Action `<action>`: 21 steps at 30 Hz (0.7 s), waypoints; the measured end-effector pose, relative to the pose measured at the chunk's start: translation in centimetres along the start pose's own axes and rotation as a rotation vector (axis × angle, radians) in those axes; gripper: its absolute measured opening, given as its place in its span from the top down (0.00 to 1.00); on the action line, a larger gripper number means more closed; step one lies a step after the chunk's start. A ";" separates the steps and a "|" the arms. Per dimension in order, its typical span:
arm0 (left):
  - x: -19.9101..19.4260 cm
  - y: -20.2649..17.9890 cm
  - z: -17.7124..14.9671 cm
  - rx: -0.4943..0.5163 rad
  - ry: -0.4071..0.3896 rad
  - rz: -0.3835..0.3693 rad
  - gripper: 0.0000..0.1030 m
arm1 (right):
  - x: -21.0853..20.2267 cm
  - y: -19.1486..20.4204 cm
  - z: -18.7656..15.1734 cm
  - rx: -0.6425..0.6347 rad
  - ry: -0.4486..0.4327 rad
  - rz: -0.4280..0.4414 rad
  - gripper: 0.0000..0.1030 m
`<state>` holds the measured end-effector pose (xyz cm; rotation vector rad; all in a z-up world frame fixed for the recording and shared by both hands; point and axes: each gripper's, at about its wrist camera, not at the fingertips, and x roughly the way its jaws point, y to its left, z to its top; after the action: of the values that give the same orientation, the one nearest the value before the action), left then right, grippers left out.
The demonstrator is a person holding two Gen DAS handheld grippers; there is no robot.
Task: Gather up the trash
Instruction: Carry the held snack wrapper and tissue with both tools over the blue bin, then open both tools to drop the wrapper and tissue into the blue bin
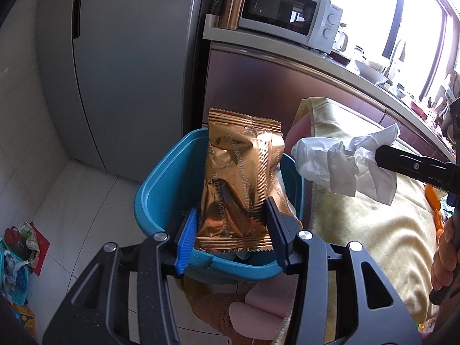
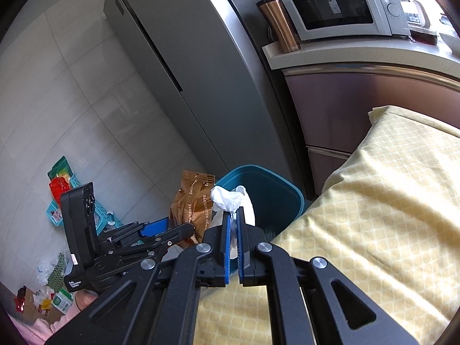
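On the far left, the tiled floor (image 2: 72, 109) holds a scatter of packets and a pale blue basket (image 2: 97, 215). A tall grey fridge (image 1: 120, 66) stands behind. In front of it sits a blue bin (image 1: 161, 184), open at the top.

The left gripper (image 1: 231, 218) hangs directly above the bin. Its blue-padded fingers (image 1: 187, 238) stand partly open and press on both sides of a shiny copper snack wrapper (image 1: 241, 178), which stands upright over the bin's opening, its lower edge near the rim.

Just to the right, the right gripper (image 2: 233, 215) has its fingers (image 2: 227, 241) closed almost fully together, pinching a crumpled white tissue (image 2: 227, 198). The tissue sticks out past the fingertips, close beside the wrapper and over the right side of the bin.

Further right lies a surface draped in a pale yellow patterned cloth (image 2: 388, 207), its corner just beside the bin. Behind it runs a counter (image 2: 359, 54) carrying a copper travel mug (image 2: 279, 26) and a white microwave (image 2: 339, 5). A hand (image 1: 444, 253) shows at the right edge of the left wrist view.
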<state>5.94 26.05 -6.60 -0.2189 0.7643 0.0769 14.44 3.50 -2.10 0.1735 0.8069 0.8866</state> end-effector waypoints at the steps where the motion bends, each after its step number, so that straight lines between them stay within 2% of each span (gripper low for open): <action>1: 0.2 0.1 0.0 -0.003 0.004 0.001 0.56 | 0.3 0.0 0.1 -0.002 0.004 -0.003 0.97; 21: 4.2 0.9 0.1 -0.037 0.073 0.038 0.55 | 5.8 0.6 0.9 0.020 0.105 -0.031 0.97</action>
<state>8.88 26.92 -9.60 -0.2435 0.8399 0.1196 16.84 8.37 -4.44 0.1325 0.9143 0.8636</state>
